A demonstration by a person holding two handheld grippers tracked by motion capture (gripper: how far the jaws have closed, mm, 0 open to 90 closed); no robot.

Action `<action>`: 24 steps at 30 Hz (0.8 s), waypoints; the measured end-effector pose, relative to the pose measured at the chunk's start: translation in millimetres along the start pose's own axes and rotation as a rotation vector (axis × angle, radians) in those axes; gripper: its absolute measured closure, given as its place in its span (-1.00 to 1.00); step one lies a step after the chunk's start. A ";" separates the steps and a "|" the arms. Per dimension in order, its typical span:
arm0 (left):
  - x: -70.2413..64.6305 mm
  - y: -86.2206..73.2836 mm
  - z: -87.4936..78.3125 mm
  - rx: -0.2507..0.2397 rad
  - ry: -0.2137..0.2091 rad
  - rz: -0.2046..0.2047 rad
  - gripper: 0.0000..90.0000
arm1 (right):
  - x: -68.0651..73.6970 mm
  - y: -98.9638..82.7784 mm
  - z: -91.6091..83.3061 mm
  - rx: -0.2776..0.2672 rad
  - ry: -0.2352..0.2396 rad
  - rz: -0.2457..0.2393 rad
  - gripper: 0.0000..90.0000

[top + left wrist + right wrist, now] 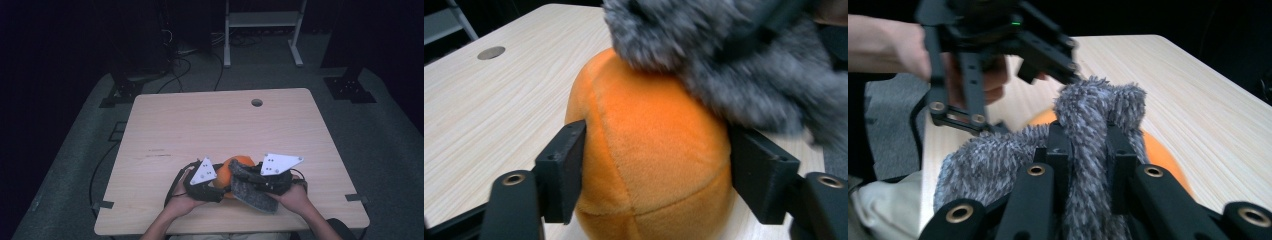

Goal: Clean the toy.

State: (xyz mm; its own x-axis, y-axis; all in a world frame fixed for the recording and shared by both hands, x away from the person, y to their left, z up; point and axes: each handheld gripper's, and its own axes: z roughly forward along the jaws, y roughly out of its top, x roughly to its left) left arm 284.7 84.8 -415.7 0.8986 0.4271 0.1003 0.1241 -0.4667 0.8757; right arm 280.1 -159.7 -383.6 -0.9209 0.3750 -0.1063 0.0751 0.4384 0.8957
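An orange plush ball [239,162] rests on the wooden table [200,125] near its front edge. My left gripper [221,191] comes in from the left. In the left gripper view its jaws [656,160] sit on either side of the ball [649,140], and both pads touch the plush. A grey furry cloth [250,192] drapes over the ball's right side. My right gripper [242,174] is shut on a fold of that cloth [1088,115], with the jaws [1089,145] pinching the fur. Much of the ball is hidden under the cloth.
A round cable hole [256,102] sits near the table's far edge. A white metal frame [262,20] and cables lie on the dark floor beyond. The front table edge is just below both hands.
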 end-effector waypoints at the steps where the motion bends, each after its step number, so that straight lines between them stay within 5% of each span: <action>1: 1.0 -0.4 -0.3 -0.001 -0.004 -0.003 -0.33 | -3.9 -1.9 -1.1 -0.002 -0.009 0.013 0.71; 3: 3.5 -0.9 -0.6 -0.006 -0.019 -0.033 -0.42 | -12.3 -7.4 -4.3 0.020 -0.061 0.026 0.71; 6: 4.7 2.4 2.7 -0.011 -0.038 -0.089 -0.55 | -15.4 -10.7 -6.3 0.021 -0.069 0.048 0.71; 11: -3.4 0.0 0.2 0.004 -0.008 0.040 -0.31 | -1.5 -2.2 0.9 -0.018 0.021 0.026 0.71; 15: 3.9 -3.1 -2.5 0.010 -0.020 -0.012 -0.31 | -8.7 -6.2 -0.4 0.002 -0.017 0.035 0.71; 18: 9.5 1.1 0.3 -0.001 -0.070 -0.126 -0.61 | -15.1 -12.6 -3.3 0.013 -0.051 0.063 0.71; 21: 9.0 0.0 -0.5 0.009 -0.038 -0.103 -0.48 | -6.7 -8.0 0.8 -0.018 -0.001 0.052 0.71; 24: 12.1 -5.2 -5.1 0.015 -0.023 -0.086 -0.32 | -4.2 -6.3 4.6 -0.005 -0.009 0.029 0.71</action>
State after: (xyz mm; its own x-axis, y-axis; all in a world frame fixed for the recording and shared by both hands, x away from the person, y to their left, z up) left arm 292.8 96.3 -416.6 0.8938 0.4482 0.0144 0.2071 -0.4410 0.8733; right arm 285.3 -160.3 -390.8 -0.9149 0.3947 -0.0844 0.0995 0.4231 0.9006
